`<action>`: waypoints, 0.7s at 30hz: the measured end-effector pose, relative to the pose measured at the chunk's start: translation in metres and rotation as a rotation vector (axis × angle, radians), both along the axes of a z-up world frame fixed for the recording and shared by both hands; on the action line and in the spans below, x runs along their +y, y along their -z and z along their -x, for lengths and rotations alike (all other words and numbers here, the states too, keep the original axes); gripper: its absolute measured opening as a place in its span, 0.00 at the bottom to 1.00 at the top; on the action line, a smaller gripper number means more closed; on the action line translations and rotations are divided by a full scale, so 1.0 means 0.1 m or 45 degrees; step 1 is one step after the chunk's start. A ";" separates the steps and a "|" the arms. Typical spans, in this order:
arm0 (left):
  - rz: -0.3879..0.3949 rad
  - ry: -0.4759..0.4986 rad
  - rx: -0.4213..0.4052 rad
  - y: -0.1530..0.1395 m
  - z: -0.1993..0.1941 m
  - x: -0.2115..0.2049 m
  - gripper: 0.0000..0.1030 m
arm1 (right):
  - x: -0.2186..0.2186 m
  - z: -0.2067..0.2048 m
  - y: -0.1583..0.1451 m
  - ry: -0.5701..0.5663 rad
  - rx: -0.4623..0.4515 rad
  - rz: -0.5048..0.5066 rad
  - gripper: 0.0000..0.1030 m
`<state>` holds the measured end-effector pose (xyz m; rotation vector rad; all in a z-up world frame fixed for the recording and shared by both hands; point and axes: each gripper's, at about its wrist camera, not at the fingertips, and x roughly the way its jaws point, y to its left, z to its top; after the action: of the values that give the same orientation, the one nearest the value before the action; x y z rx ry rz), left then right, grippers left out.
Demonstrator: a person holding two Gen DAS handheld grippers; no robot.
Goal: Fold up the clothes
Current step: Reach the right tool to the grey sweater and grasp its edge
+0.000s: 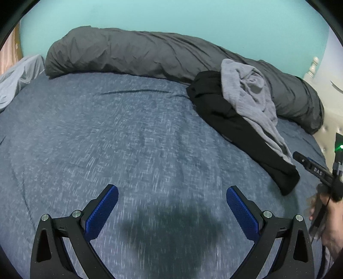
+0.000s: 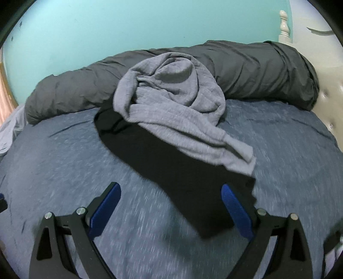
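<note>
A crumpled light grey garment (image 2: 169, 111) lies on top of a black garment (image 2: 184, 178) on the blue bed cover (image 2: 64, 158). In the left wrist view the same pile, grey (image 1: 250, 100) over black (image 1: 240, 133), lies at the right. My left gripper (image 1: 171, 201) is open and empty above bare cover, left of the pile. My right gripper (image 2: 171, 199) is open, just above the near end of the black garment, whose tip lies between the jaws. The right gripper (image 1: 317, 171) also shows at the right edge of the left wrist view.
A rolled dark grey duvet (image 1: 150, 55) lies along the far side of the bed against the teal wall (image 1: 171, 17). A pale tufted headboard (image 2: 330, 111) and a white bedpost (image 2: 284, 23) stand at the right. Light blue fabric (image 1: 19, 77) lies at the far left.
</note>
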<state>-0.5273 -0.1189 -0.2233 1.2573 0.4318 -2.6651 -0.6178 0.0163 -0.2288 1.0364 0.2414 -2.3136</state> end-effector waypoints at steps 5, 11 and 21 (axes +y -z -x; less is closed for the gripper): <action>-0.034 -0.016 -0.034 0.17 0.27 -0.10 1.00 | -0.33 0.37 0.20 -0.027 0.018 -0.085 0.93; -0.036 0.005 -0.048 0.33 0.48 -0.16 1.00 | -0.71 0.74 0.42 -0.023 0.036 -0.163 0.93; -0.046 0.011 -0.040 0.56 0.58 -0.24 1.00 | -1.17 1.25 0.76 -0.052 0.034 -0.260 0.93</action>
<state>-0.5851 -0.1432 -0.2797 1.3125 0.4732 -2.6525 -0.7424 -0.1010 -0.3046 1.0881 0.5133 -2.3030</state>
